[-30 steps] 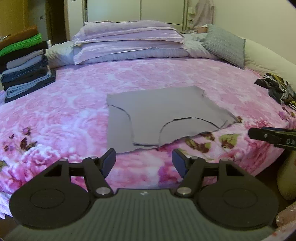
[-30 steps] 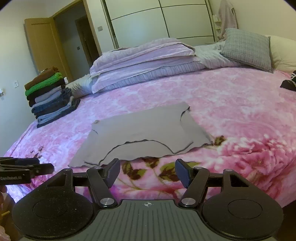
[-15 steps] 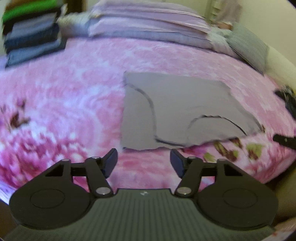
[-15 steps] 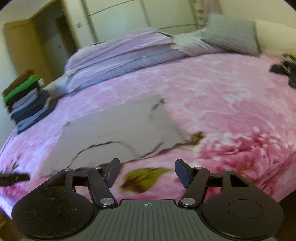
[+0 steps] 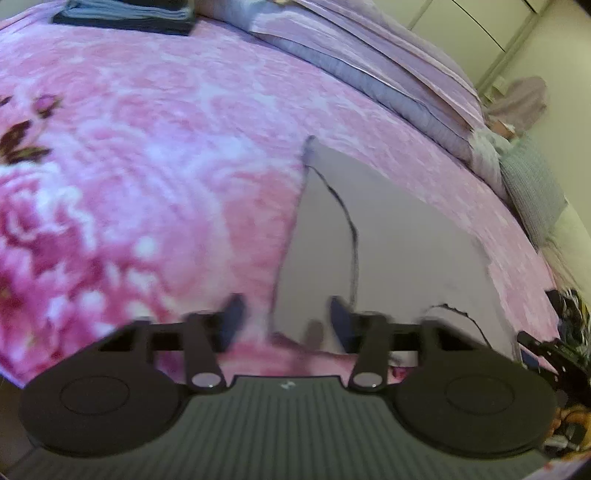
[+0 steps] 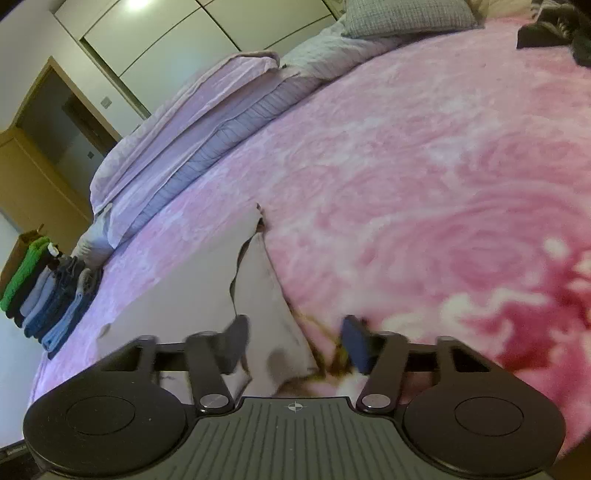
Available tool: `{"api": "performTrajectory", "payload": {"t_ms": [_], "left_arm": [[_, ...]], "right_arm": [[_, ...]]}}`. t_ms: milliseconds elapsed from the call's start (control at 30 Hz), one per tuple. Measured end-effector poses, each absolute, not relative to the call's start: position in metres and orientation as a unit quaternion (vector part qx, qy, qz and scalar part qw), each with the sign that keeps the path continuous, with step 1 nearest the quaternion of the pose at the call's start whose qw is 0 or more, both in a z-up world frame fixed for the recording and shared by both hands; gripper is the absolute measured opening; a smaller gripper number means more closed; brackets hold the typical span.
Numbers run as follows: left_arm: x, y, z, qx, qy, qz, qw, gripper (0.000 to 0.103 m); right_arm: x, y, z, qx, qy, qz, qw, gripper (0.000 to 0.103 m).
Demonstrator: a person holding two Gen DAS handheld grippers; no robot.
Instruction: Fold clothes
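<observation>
A flat grey garment [image 5: 399,251] lies spread on the pink floral bedcover [image 5: 147,166]. My left gripper [image 5: 286,321] hangs low over its near left corner. Its jaws are closing, with the corner of the cloth between them and a gap still showing. In the right wrist view the same grey garment [image 6: 177,295] runs off to the left. My right gripper [image 6: 295,343] straddles its near right corner. These jaws are closing too, and the pads stand clear of the cloth. Both pairs of fingers are blurred by motion.
A stack of folded clothes [image 6: 48,295] sits at the bed's far left corner. Lilac pillows and bedding [image 6: 184,147] line the headboard, with a grey cushion [image 6: 406,14] beside them. Dark crumpled clothes [image 6: 554,29] lie at the far right. Wardrobe doors and an open doorway stand behind.
Both grippers have dropped and moved in toward the garment's near corners, each rolling to one side. Both pairs of jaws have narrowed, and a corner of cloth now lies between each pair.
</observation>
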State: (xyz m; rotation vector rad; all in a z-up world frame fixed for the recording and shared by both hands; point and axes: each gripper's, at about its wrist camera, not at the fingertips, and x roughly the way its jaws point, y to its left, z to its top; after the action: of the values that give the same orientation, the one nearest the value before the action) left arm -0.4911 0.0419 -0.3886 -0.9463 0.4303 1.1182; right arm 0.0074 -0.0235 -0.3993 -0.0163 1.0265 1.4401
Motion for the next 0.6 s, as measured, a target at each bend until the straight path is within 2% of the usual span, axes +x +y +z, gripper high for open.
{"api": "performTrajectory", "payload": {"t_ms": [33, 67, 100, 433, 600], "left_arm": [[-0.490, 0.045, -0.392, -0.443, 0.194, 0.490, 0.725, 0.001], [-0.489, 0.047, -0.395, -0.461, 0.191, 0.479, 0.723, 0.001], [-0.490, 0.047, -0.396, -0.465, 0.186, 0.477, 0.722, 0.001], [-0.524, 0.056, -0.365, -0.416, 0.174, 0.482, 0.751, 0.001], [-0.523, 0.052, -0.376, -0.407, 0.229, 0.464, 0.753, 0.002]], "right_arm": [[0.009, -0.021, -0.400, -0.010, 0.452, 0.632, 0.630, 0.026], [0.010, -0.019, -0.401, -0.011, 0.464, 0.634, 0.619, 0.004], [0.010, -0.018, -0.403, -0.009, 0.478, 0.636, 0.605, 0.000], [-0.002, -0.068, -0.375, 0.020, 0.476, 0.627, 0.616, 0.000], [-0.018, -0.077, -0.375, -0.010, 0.491, 0.618, 0.614, 0.000]]}}
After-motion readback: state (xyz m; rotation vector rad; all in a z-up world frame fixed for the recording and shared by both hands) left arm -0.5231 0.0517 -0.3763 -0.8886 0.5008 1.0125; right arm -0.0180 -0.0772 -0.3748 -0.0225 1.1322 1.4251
